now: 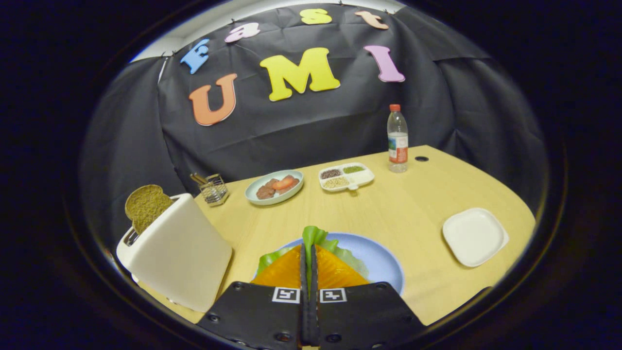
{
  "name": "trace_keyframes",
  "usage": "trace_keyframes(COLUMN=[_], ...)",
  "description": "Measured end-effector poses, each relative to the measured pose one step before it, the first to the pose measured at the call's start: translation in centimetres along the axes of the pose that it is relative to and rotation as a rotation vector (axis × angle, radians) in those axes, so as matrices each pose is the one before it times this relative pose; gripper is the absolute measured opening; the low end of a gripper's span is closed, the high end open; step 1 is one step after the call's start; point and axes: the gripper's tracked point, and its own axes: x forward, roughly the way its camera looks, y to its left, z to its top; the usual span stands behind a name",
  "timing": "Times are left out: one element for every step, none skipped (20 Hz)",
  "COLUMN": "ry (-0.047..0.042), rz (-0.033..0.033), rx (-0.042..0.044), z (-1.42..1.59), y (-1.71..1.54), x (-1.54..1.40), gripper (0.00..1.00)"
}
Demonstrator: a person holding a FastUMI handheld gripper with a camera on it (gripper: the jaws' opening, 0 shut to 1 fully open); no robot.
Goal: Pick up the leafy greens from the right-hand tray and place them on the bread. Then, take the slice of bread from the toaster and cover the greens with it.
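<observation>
My gripper [309, 246] is shut on the leafy greens [315, 235]; a green leaf sticks up past the fingertips and paler leaf spreads out on both sides of the fingers. The greens hang over a blue plate [381, 262] just ahead of and under the fingers. Whatever lies on that plate beneath the fingers is hidden. To the left of the fingers stands a white toaster [180, 253] with a brown slice of bread [145, 205] poking out of its slot. A white square tray [474, 236] sits to the right of the blue plate, with nothing on it.
Farther back on the wooden table [398, 214] are a pale plate of meat slices [274, 187], a white divided dish of grains [346, 176], a small wire basket [213, 188] and a water bottle [397, 141] near the far edge.
</observation>
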Motion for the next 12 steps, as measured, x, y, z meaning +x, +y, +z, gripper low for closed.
trace_keyframes(ry=[0.00453,-0.00265,-0.00596,-0.00079,-0.00648,-0.00343,-0.00763,-0.01190,-0.02188,-0.02742,-0.02846,-0.02943], rz=[-0.00287,-0.00616,0.00506,-0.00167,0.01064,-0.00563,0.00445,0.00433,0.00148,0.00004,0.00078,-0.00011], rx=[0.00324,-0.00195,0.00237,0.00301,0.00510,0.00069,-0.00029,-0.00432,-0.00875,-0.00918,-0.01557,-0.01659], z=[-0.397,-0.159,-0.173,-0.087,-0.156,0.057,0.202,0.346,0.443,0.668,0.696,0.857], y=[0.293,0.184,0.361,0.167,0.273,0.058,0.115,0.138,0.077,0.003,0.044,0.077], x=[0.271,0.204,0.231,0.117,0.232,-0.118,-0.089,-0.185,-0.376,-0.522,-0.674,-0.734], gripper=[0.00,0.00,0.01,0.04,0.07,0.07,0.14,0.16,0.28,0.38,0.47,0.57])
